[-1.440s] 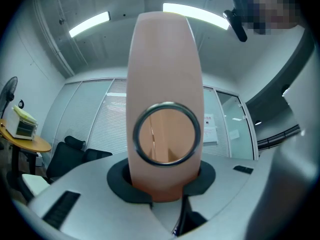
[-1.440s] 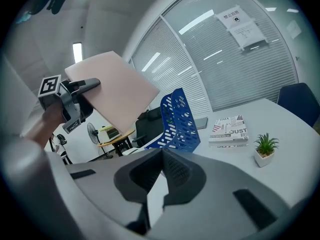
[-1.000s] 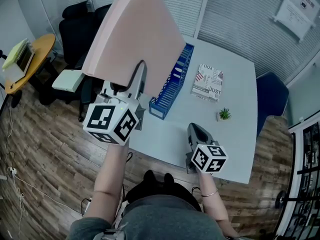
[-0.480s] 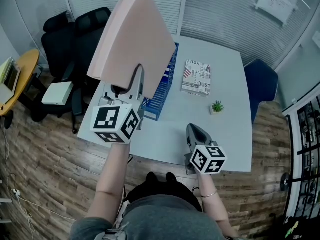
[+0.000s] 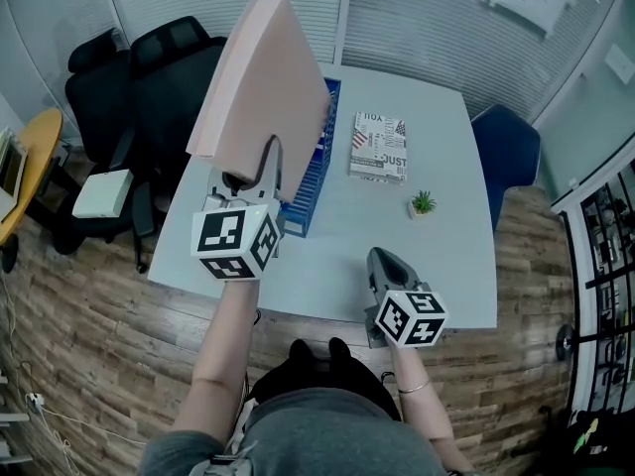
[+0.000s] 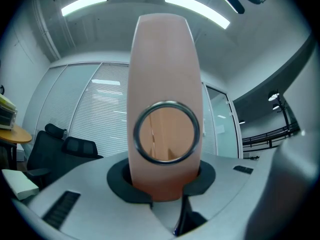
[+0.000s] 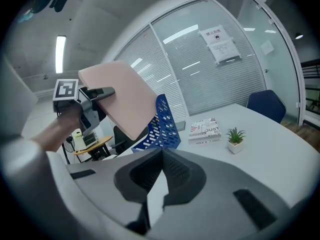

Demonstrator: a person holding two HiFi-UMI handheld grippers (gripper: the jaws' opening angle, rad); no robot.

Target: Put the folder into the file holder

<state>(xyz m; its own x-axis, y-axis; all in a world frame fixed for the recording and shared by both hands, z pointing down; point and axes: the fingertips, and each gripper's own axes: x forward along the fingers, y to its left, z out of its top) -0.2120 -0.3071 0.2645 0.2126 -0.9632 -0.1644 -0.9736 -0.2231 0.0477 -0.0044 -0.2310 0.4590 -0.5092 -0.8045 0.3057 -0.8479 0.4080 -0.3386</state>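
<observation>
A large pink folder [image 5: 268, 77] is held up in the air, tilted, with my left gripper [image 5: 248, 175] shut on its lower spine. In the left gripper view the folder [image 6: 165, 74] rises straight up from between the jaws, its metal finger ring [image 6: 166, 132] facing the camera. The blue mesh file holder [image 5: 310, 188] stands on the left part of the white table [image 5: 437, 266], partly hidden behind and under the folder. My right gripper [image 5: 382, 258] hovers at the table's front edge, shut and empty. From there the folder [image 7: 122, 96] hangs just above the holder [image 7: 165, 124].
A printed book [image 5: 378, 147] lies right of the holder, and a small potted plant [image 5: 424, 204] stands beyond it. Black office chairs [image 5: 129, 67] stand left of the table, a blue chair [image 5: 508, 142] at its right. A white box [image 5: 102, 193] sits low at the left.
The head view has swung, so the table sits more to the left and centre. The left gripper keeps the folder raised over the holder; the right gripper has barely moved.
</observation>
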